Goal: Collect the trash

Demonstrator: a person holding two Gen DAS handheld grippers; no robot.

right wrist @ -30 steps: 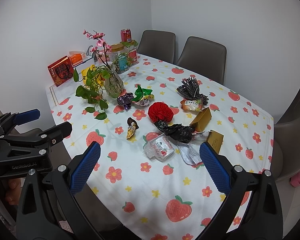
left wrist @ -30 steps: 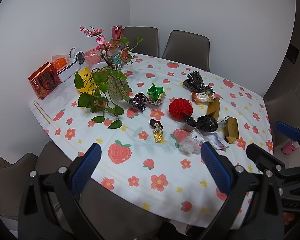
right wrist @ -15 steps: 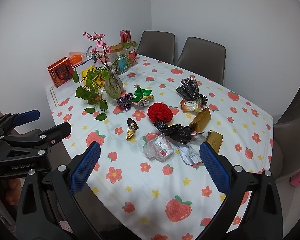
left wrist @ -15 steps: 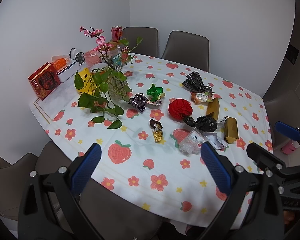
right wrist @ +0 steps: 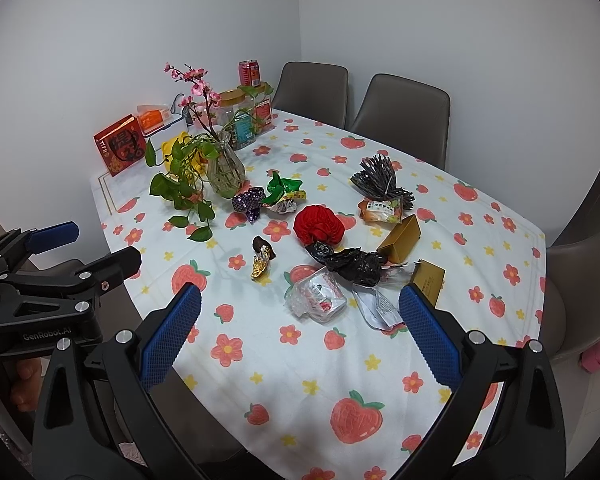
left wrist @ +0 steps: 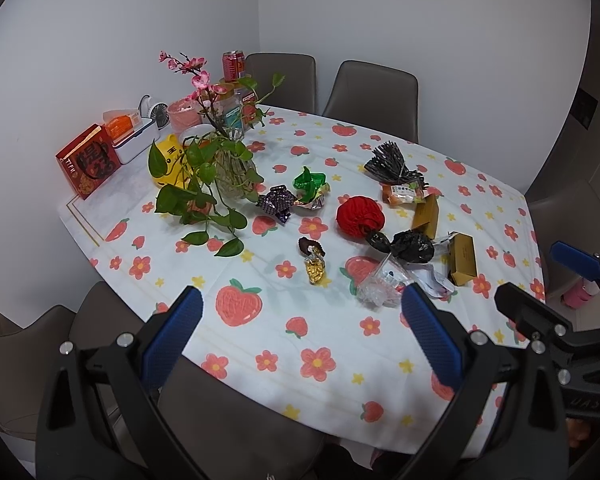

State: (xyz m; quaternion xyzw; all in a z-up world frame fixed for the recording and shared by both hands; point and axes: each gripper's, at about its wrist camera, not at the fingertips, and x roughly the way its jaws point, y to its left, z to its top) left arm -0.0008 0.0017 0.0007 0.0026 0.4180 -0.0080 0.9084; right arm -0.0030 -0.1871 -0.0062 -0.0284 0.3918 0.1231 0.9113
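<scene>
Trash lies scattered mid-table on a strawberry-print cloth (left wrist: pixel 260 344): a red paper ball (left wrist: pixel 359 216), a black plastic bag (left wrist: pixel 410 245), a clear crumpled wrapper (left wrist: pixel 376 288), a gold foil wrapper (left wrist: pixel 315 268), purple (left wrist: pixel 277 202) and green (left wrist: pixel 310 184) wrappers, two gold boxes (left wrist: pixel 462 260), an orange snack packet (left wrist: pixel 404 193) and a dark shredded bundle (left wrist: pixel 388 162). My left gripper (left wrist: pixel 300 332) is open and empty above the near edge. My right gripper (right wrist: pixel 296 328) is open and empty, near the clear wrapper (right wrist: pixel 318 296).
A glass vase with a trailing plant (left wrist: pixel 230 168) stands at the left. Behind it are a yellow toy (left wrist: pixel 172 156), a red box (left wrist: pixel 88 162), jars and a red can (left wrist: pixel 233 66). Grey chairs (left wrist: pixel 374 96) ring the table.
Both views have shifted very slightly. Nothing on the table has moved and both grippers stay open.
</scene>
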